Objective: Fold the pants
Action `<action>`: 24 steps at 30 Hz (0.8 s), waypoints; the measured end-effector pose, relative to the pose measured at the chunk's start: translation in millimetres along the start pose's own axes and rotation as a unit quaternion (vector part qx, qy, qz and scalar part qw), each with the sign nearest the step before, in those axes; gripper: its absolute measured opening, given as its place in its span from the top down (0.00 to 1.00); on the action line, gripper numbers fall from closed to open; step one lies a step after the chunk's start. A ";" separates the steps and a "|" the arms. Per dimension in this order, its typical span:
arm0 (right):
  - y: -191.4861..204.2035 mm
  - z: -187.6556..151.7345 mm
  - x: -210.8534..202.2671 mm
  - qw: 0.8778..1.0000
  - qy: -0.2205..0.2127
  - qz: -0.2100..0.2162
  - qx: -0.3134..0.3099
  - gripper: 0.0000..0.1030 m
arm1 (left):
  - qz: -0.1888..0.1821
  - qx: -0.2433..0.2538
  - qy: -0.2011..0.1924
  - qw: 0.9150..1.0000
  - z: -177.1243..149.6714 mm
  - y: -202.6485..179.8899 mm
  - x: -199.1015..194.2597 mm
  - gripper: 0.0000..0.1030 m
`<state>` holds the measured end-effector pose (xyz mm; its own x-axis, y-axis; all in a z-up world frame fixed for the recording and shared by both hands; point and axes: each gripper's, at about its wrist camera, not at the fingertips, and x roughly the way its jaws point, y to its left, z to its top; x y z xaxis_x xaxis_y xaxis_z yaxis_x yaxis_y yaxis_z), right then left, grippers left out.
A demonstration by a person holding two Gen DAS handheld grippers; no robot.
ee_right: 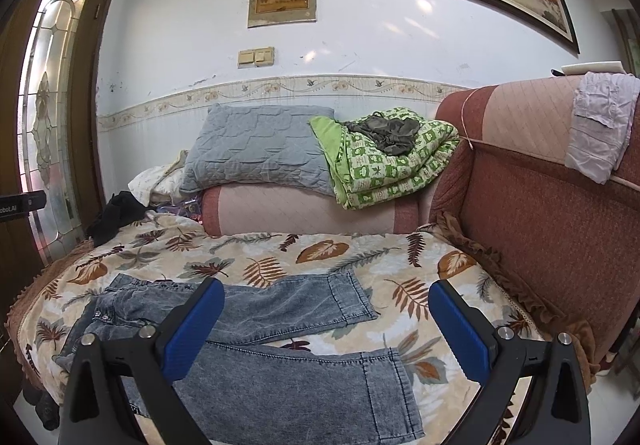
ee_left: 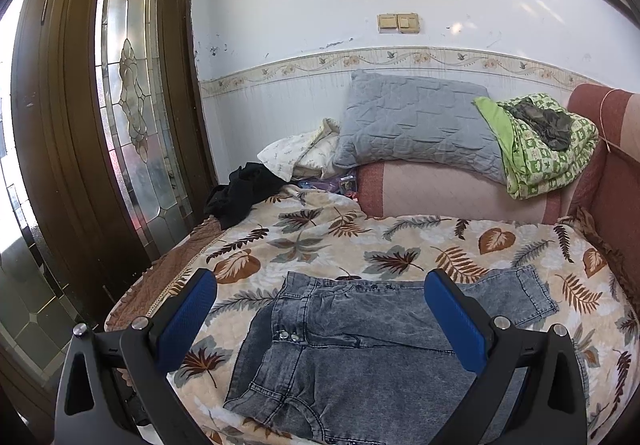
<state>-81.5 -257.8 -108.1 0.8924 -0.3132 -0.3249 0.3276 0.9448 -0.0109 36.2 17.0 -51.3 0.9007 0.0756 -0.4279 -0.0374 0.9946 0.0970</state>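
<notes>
A pair of grey washed denim pants (ee_left: 344,357) lies flat on the leaf-print bedspread (ee_left: 320,241), waistband to the left and both legs stretched to the right. The right wrist view shows the two legs (ee_right: 280,345) spread slightly apart, the far leg's hem (ee_right: 356,297) at mid-bed. My left gripper (ee_left: 320,321) hovers open above the waist and fly, blue pads wide apart, holding nothing. My right gripper (ee_right: 326,329) hangs open above the leg ends, also without anything between its pads.
A grey pillow (ee_left: 416,129), a folded green quilt (ee_left: 548,149) and a pink bolster (ee_left: 460,197) lie at the back. Black clothing (ee_left: 240,193) sits at the far left corner. The red sofa back (ee_right: 540,213) bounds the right; a glass-panelled wooden door (ee_left: 128,93) stands left.
</notes>
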 end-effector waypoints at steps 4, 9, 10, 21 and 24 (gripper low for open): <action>-0.4 -0.5 2.7 1.000 0.004 0.001 0.001 0.00 | 0.000 0.000 0.001 1.000 -1.4 -0.6 3.2 0.00; 2.3 -2.2 6.1 1.000 0.009 -0.001 -0.004 0.00 | -0.002 0.002 0.010 1.000 -6.2 -0.8 14.2 0.00; 2.6 -2.8 7.6 1.000 0.011 -0.002 -0.006 0.00 | -0.004 0.004 0.015 1.000 -8.3 -0.1 18.3 0.00; -39.0 -35.3 84.2 0.989 0.139 -0.050 -0.031 0.00 | 0.052 0.017 0.175 0.983 -76.2 79.0 146.2 0.00; -55.0 -50.0 114.7 0.981 0.182 -0.064 -0.021 0.00 | 0.089 0.024 0.218 0.972 -94.0 108.6 180.4 0.00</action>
<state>-12.6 -340.9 -192.1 0.6719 -0.3809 -0.6352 0.4098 0.9056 -0.1097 153.9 145.3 -202.4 0.6129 0.2797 -0.7390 -0.1463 0.9592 0.2418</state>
